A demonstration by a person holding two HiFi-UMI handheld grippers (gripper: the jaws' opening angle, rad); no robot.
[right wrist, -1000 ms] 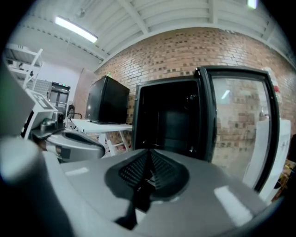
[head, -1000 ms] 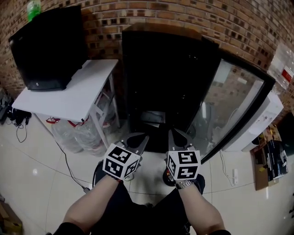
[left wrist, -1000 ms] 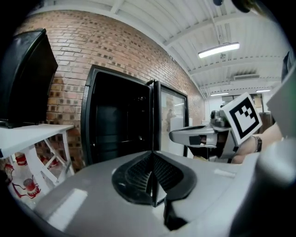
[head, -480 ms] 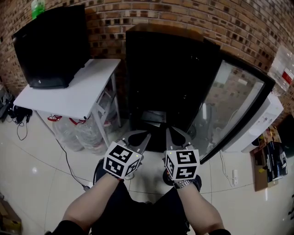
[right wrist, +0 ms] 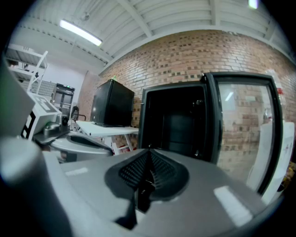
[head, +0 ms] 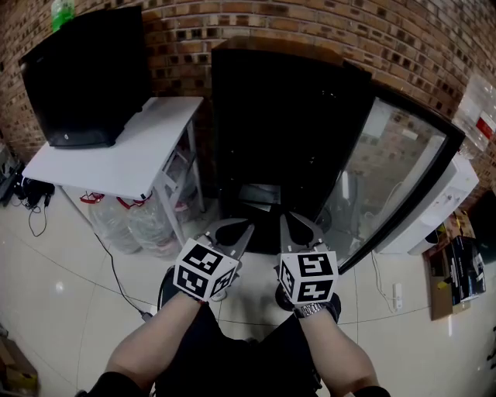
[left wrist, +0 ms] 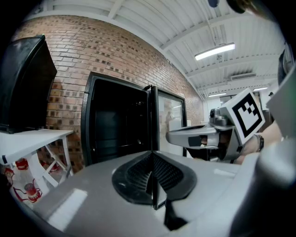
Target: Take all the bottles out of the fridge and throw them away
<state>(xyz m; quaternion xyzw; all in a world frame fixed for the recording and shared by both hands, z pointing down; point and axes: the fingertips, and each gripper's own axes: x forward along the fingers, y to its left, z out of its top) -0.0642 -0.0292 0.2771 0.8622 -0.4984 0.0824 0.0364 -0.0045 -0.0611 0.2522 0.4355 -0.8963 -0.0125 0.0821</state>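
Note:
A black fridge (head: 287,132) stands against the brick wall, its glass door (head: 395,178) swung open to the right. Its inside is dark and I can make out no bottles in it. My left gripper (head: 232,230) and right gripper (head: 296,225) are held side by side low in front of the fridge, both shut and empty. In the left gripper view the left gripper (left wrist: 151,157) has its jaws pressed together, facing the open fridge (left wrist: 115,120), with the right gripper (left wrist: 192,137) beside it. The right gripper view shows the right gripper (right wrist: 149,155) shut too, before the fridge (right wrist: 175,120).
Left of the fridge, a white table (head: 124,155) carries a black box (head: 89,77) with a green bottle (head: 62,12) on top. Clear plastic bags (head: 132,221) lie under the table. A white appliance (head: 442,201) stands behind the open door. Cables (head: 31,205) trail at far left.
Both grippers stay shut and almost still before the fridge. The head view has shifted only slightly.

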